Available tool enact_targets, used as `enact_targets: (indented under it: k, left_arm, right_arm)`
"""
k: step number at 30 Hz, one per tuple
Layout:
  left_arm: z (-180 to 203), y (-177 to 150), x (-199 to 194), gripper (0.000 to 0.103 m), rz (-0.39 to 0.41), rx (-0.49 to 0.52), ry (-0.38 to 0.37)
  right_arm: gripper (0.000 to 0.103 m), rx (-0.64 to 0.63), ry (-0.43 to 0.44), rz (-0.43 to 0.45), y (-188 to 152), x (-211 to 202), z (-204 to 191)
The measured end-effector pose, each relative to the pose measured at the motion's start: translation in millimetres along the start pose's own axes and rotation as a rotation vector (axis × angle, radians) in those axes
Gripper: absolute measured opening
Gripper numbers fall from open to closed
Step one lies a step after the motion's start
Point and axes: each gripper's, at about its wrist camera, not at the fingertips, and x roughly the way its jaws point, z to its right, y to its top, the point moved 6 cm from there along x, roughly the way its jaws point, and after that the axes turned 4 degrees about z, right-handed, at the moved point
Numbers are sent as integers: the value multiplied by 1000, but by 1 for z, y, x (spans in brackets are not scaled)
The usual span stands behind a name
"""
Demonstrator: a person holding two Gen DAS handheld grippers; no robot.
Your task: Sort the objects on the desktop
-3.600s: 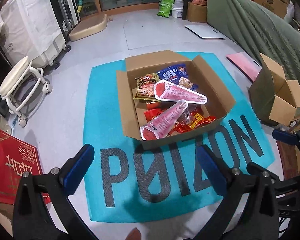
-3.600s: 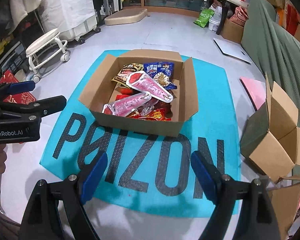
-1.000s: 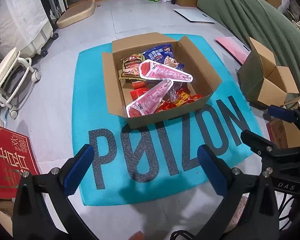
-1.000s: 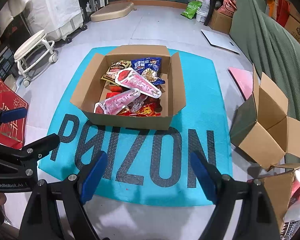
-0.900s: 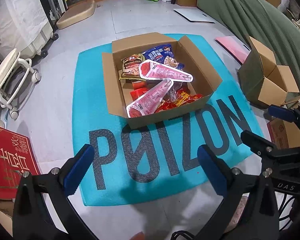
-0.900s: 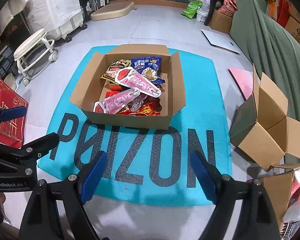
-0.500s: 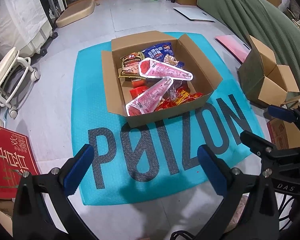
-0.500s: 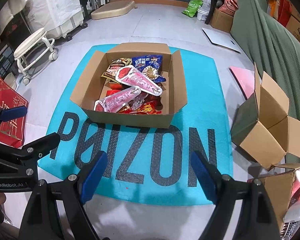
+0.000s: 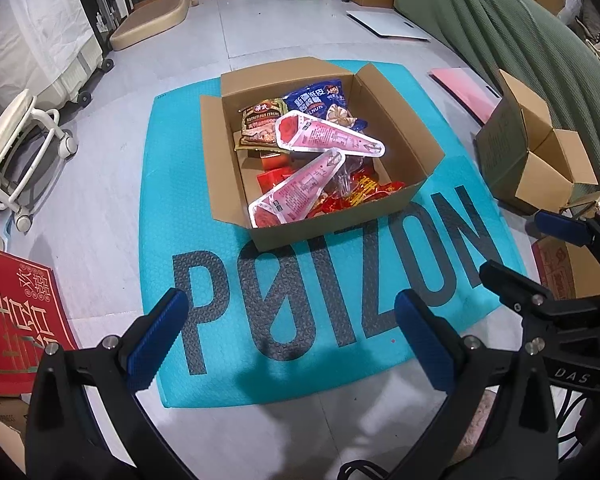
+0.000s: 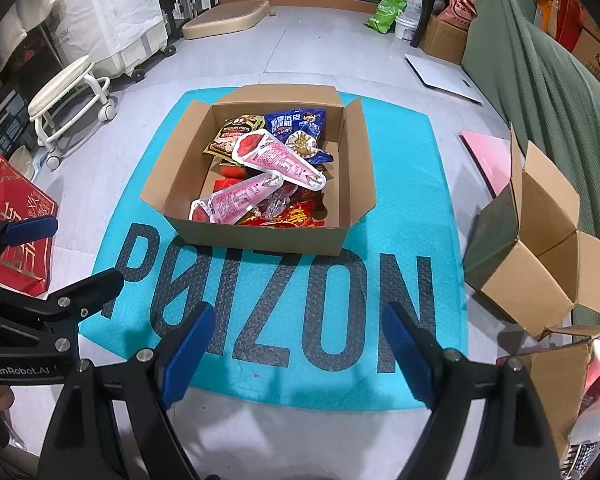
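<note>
An open cardboard box (image 9: 412, 184) (image 10: 172, 184) sits on a teal mat (image 9: 172, 184) (image 10: 404, 240) marked POIZON. It holds snack packs: two pink cone-shaped pouches (image 9: 328, 138) (image 10: 236, 200), a blue bag (image 9: 320, 100) (image 10: 294, 122), a brown bag (image 9: 260, 120) and red packets (image 9: 364, 194). My left gripper (image 9: 288, 332) is open and empty, held above the mat's near edge. My right gripper (image 10: 296, 344) is open and empty, also short of the box. Each gripper shows at the side of the other's view.
An empty open carton (image 9: 536, 152) (image 10: 540, 256) lies on its side to the right, by a green sofa (image 10: 560, 92). A wheeled stool (image 9: 16, 148) (image 10: 72, 100) stands left. A red printed box (image 9: 12, 312) lies near left. A pink board (image 9: 464, 88) lies on the floor.
Both grippers have drawn back and risen a little since the earliest frames, so the box looks smaller and farther. Over the last second the view hardly shifts. Both stay open.
</note>
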Motion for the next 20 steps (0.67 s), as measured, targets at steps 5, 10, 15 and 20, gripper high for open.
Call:
enact_targets:
  k: [5,10,15,20]
  left_arm:
    - [0,1,0,103,1,-8,-4]
    - [-1,3,-5,103,29,-16,-11]
    - [-4,5,-7,103,45,-16,6]
    - [-4,3,-4,103,25,-17,10]
  right_arm:
    - [86,-1,1,-1,-1,0,-1]
    - [86,6,7,-5,-1,2,-1]
    - [86,1,8,-6,-2,2,-2]
    - [86,1,8,-6,-2,2,-2]
